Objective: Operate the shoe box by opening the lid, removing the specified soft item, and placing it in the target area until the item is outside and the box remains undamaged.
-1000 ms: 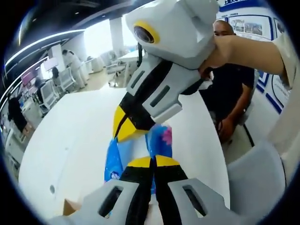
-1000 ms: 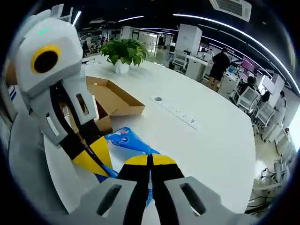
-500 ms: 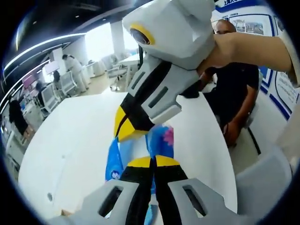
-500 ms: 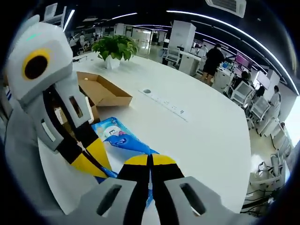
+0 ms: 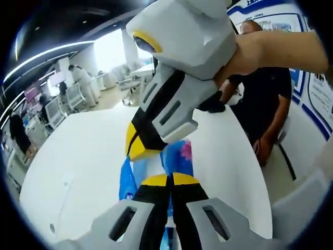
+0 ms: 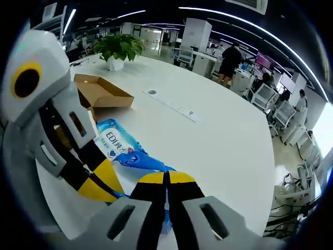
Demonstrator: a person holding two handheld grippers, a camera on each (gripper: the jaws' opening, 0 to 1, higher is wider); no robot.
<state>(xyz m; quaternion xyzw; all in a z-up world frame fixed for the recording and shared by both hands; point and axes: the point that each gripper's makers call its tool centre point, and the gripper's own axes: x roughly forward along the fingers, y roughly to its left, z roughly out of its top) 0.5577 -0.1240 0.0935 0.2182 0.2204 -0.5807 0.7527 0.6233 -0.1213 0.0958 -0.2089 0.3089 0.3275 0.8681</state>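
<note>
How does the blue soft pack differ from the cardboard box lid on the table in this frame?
The blue soft pack is glossy, printed and crumpled, pinched by both the right tongs and the left tongs; the cardboard box lid is plain brown, rigid and untouched. The pack is near the tongs; the lid lies farther off by the potted plant. Both are over the white table.

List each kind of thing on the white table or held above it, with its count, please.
Grippers: 2, left and right
Blue soft pack: 1
Cardboard shoe box: 1
Potted plant: 1
Total: 5
</note>
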